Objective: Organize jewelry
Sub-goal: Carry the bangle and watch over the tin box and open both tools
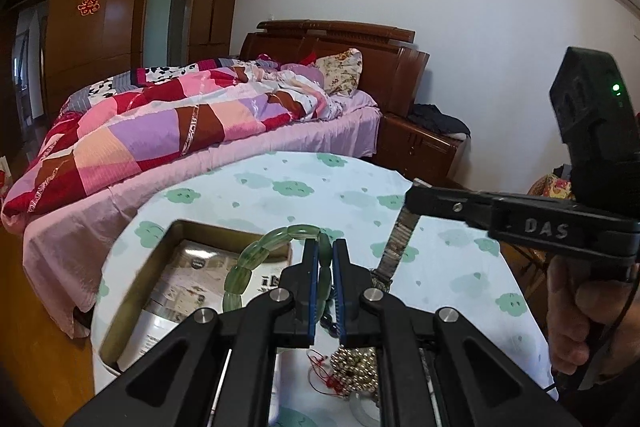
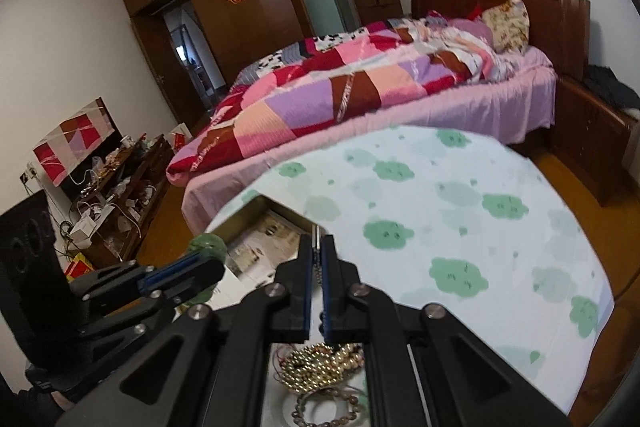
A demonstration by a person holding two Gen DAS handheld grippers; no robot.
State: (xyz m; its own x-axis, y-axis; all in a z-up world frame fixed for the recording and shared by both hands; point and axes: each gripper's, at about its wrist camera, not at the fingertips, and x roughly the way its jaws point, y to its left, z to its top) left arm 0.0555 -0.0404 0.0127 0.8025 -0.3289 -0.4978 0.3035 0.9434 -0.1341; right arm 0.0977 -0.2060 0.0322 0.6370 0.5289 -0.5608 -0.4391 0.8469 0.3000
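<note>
Gripping a green bracelet (image 1: 256, 259), the left gripper (image 1: 325, 259) hovers beside the open tin (image 1: 132, 263).

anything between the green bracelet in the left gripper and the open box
Nothing visible. The left gripper holds the green bracelet right above the open box, whose inside shows only a printed paper lining. The right gripper, shut on a metal band, sits off to the side.
</note>
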